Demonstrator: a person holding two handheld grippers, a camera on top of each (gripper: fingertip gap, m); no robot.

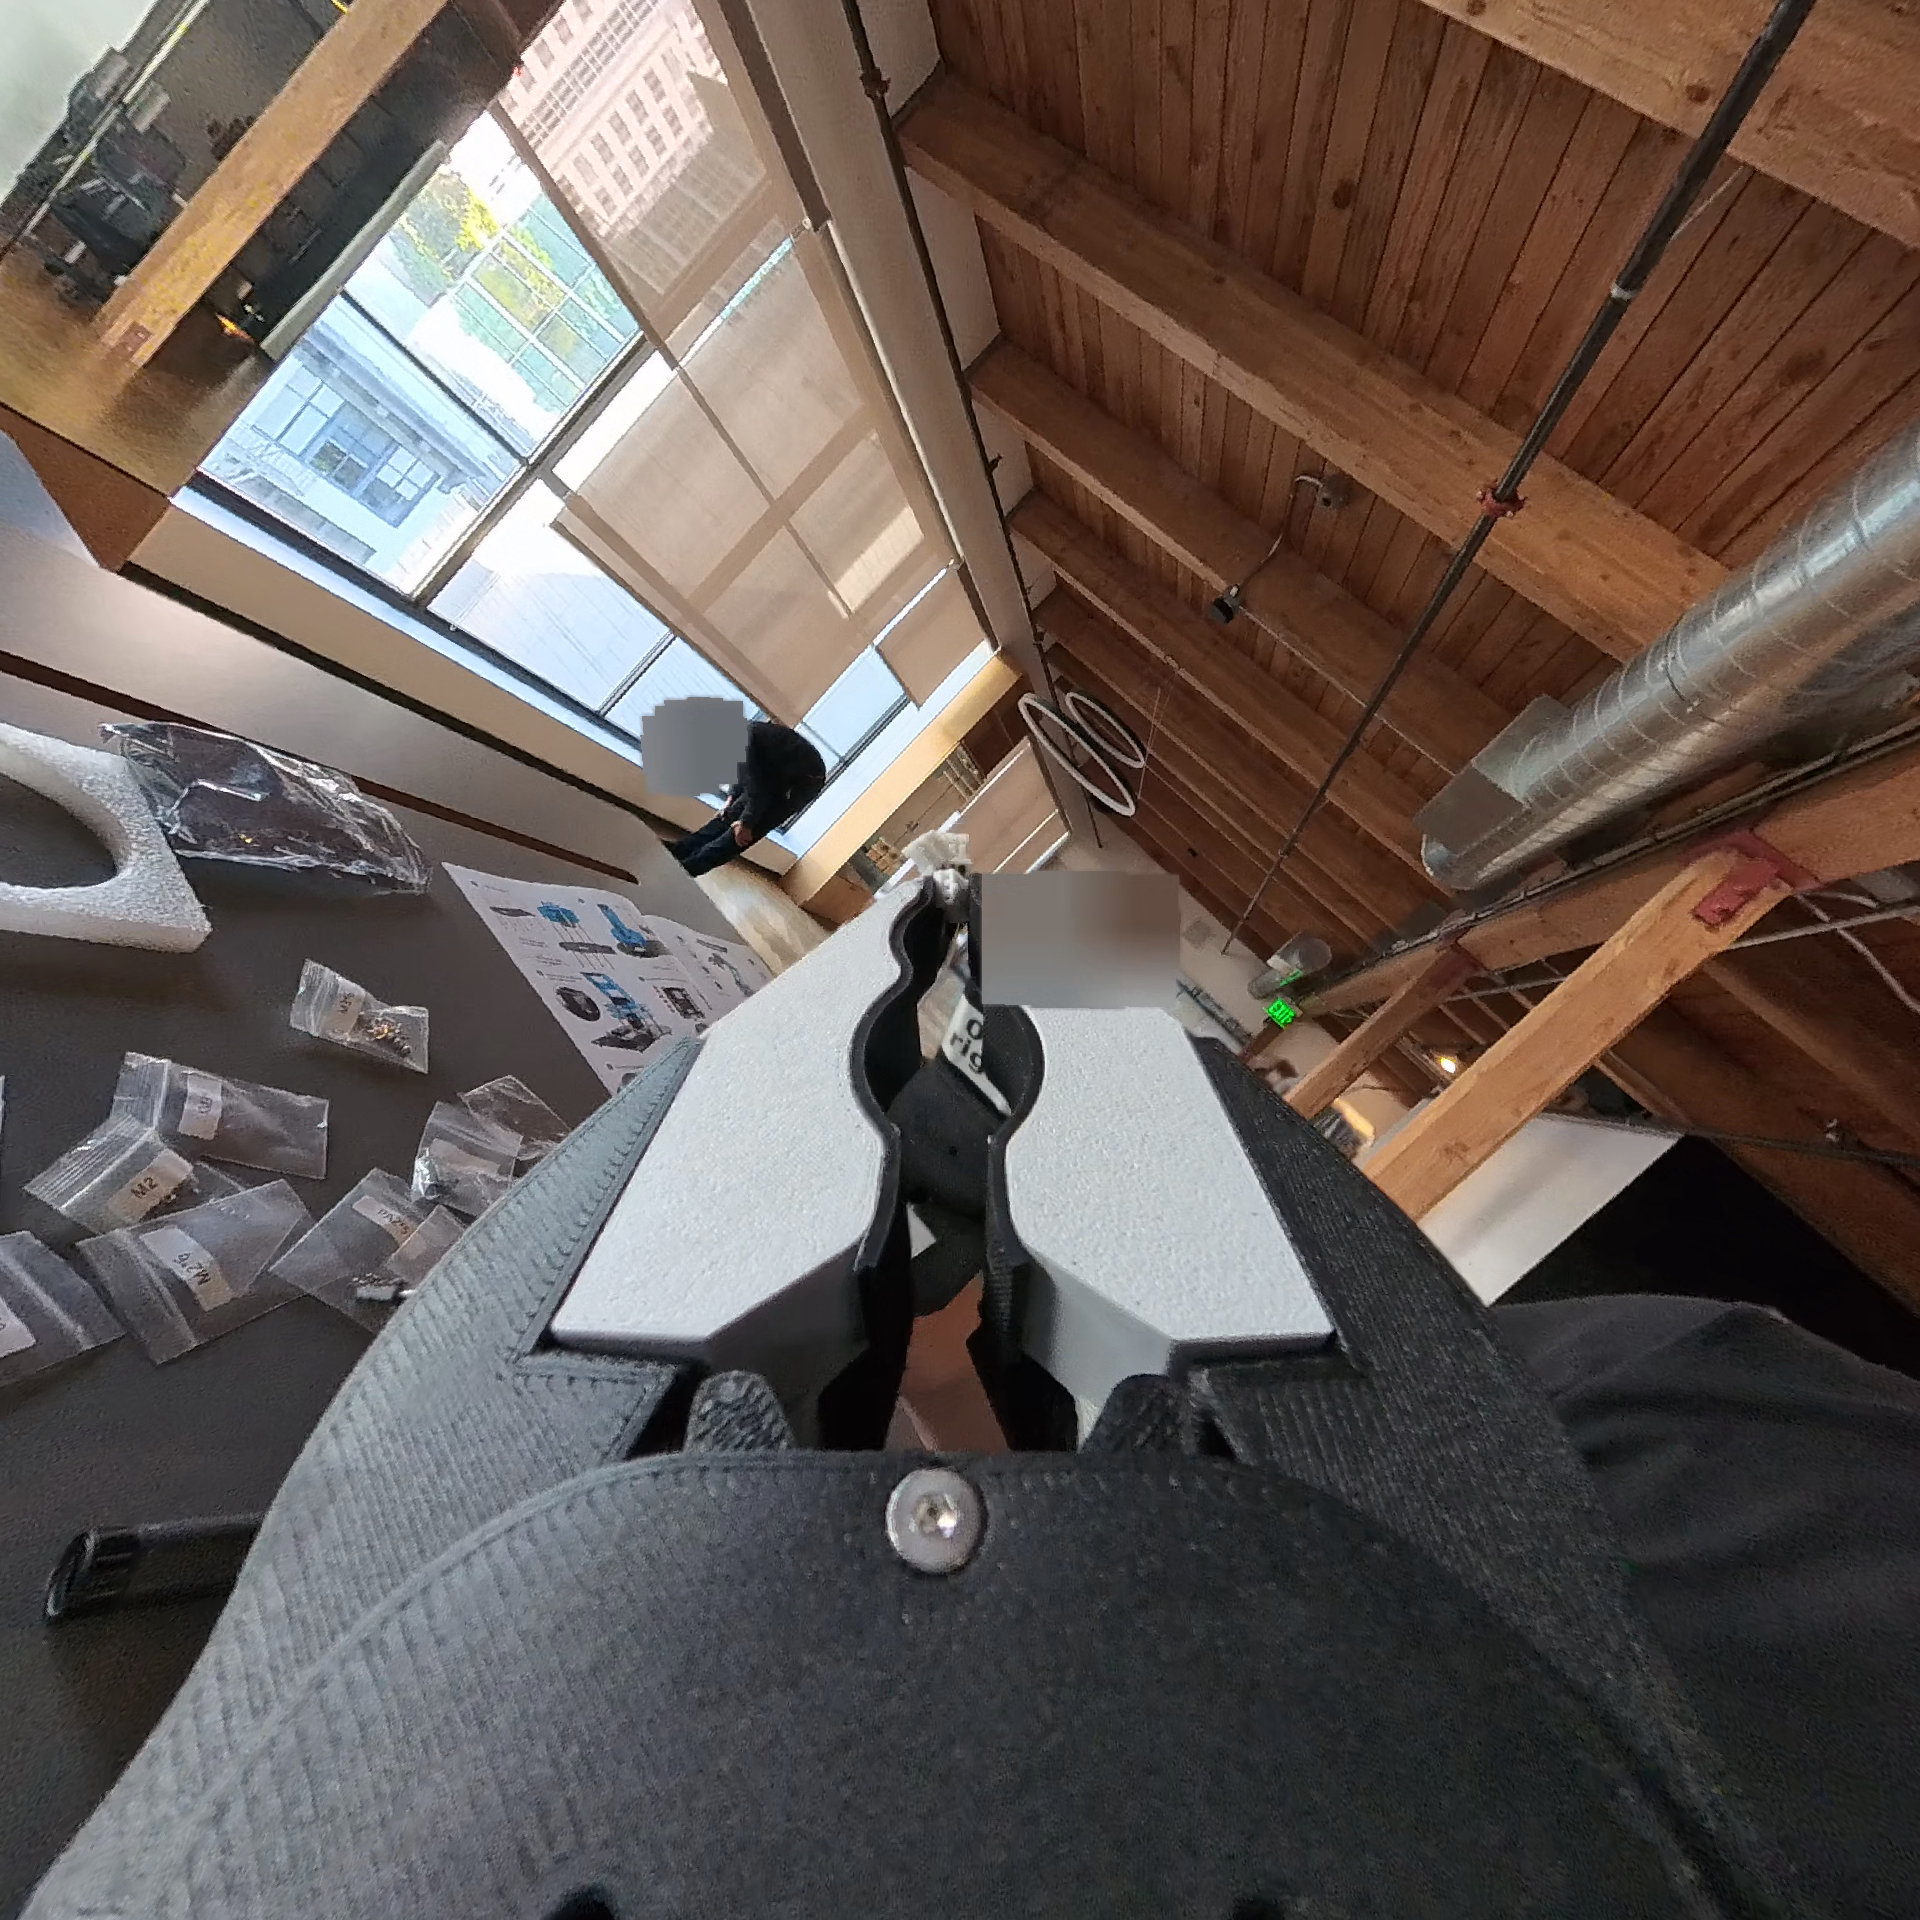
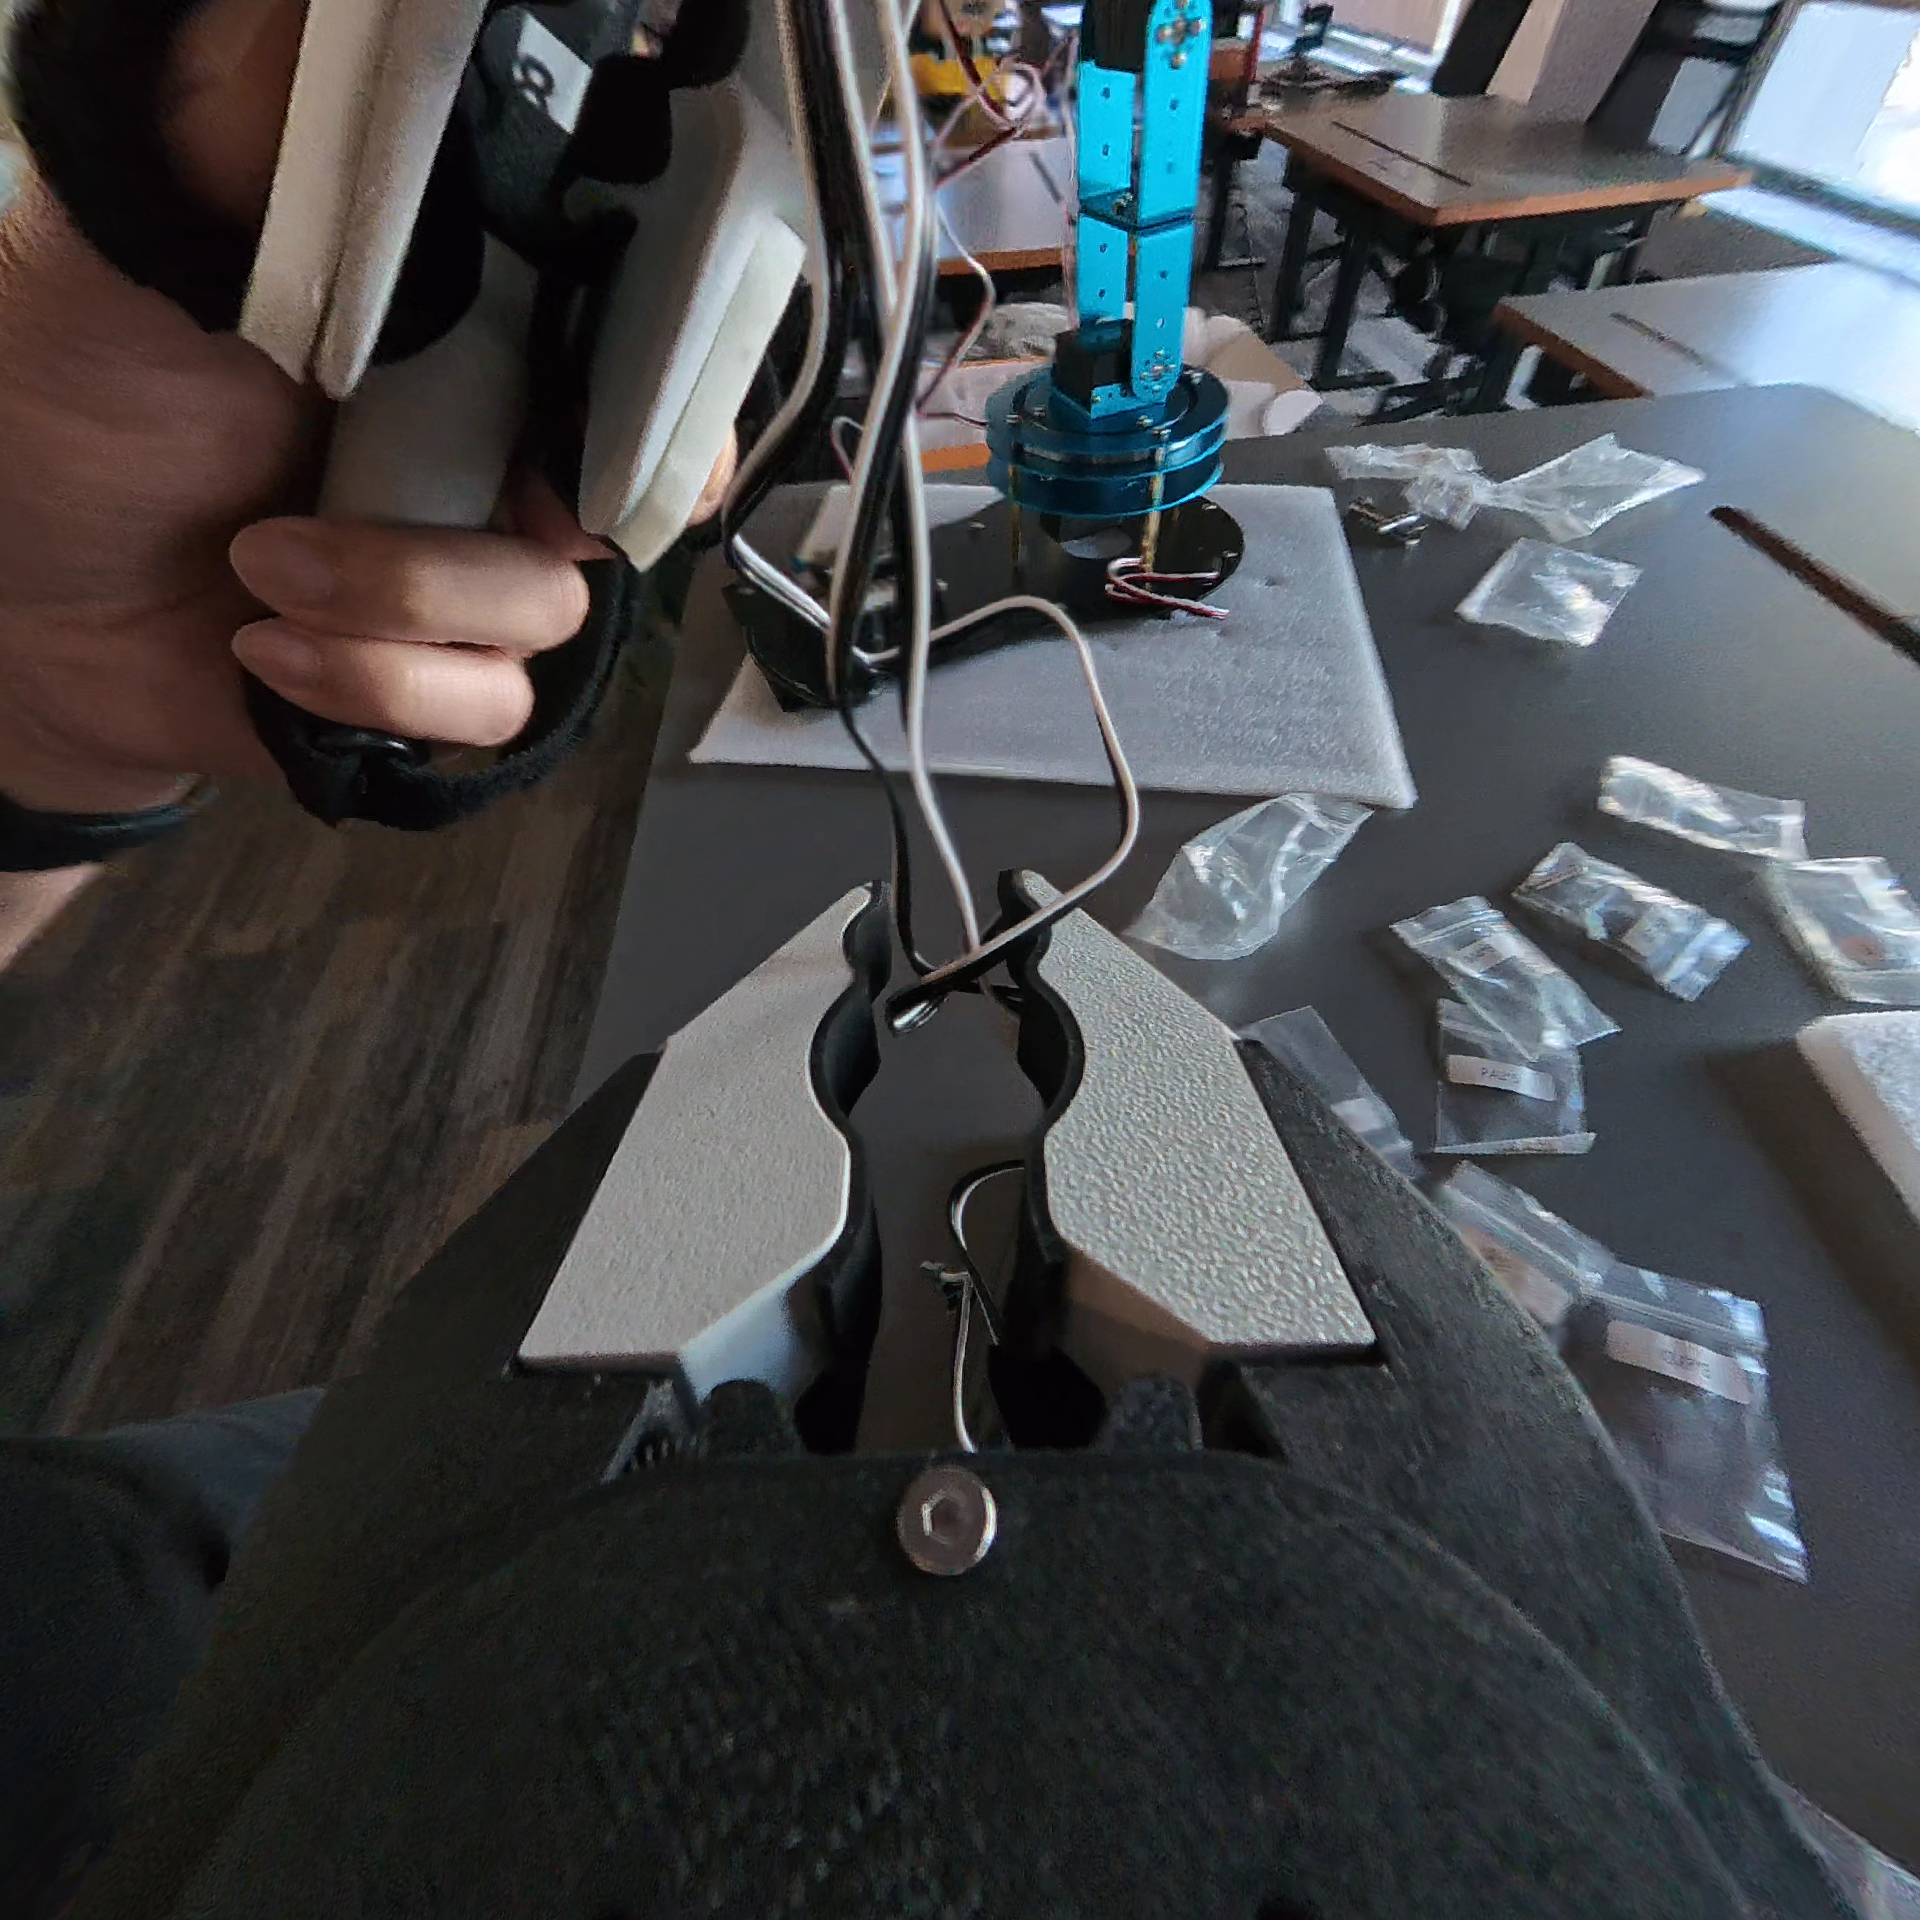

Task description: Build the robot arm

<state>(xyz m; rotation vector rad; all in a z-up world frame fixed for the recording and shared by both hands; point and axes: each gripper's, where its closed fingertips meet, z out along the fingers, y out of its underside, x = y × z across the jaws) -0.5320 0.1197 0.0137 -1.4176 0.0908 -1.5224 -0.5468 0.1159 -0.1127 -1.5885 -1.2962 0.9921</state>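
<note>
My left gripper [image 1: 935, 904] points up toward the ceiling. Its jaws are nearly closed on a small white connector [image 1: 940, 883] at the tips. In the right wrist view it shows at the upper left [image 2: 665, 312], held by a hand [image 2: 395, 623], and black and white wires [image 2: 894, 520] hang down from it. My right gripper [image 2: 945, 914] hovers over the dark table [image 2: 779, 831]. Its jaws are a little apart, with the wire loop [image 2: 956, 977] lying between the tips. A blue robot arm [image 2: 1132, 260] stands on a grey foam sheet [image 2: 1195, 675] just ahead.
Several small clear parts bags [image 2: 1496, 966] lie to the right; they also show in the left wrist view [image 1: 208, 1122] beside an instruction sheet [image 1: 613, 956], white foam [image 1: 94, 852] and a dark bag [image 1: 281, 810]. The table edge and wooden floor [image 2: 260, 1039] are to the left. A person [image 1: 758, 800] sits by the window. Across from one pair of fingers to the other is roughly 12 centimetres.
</note>
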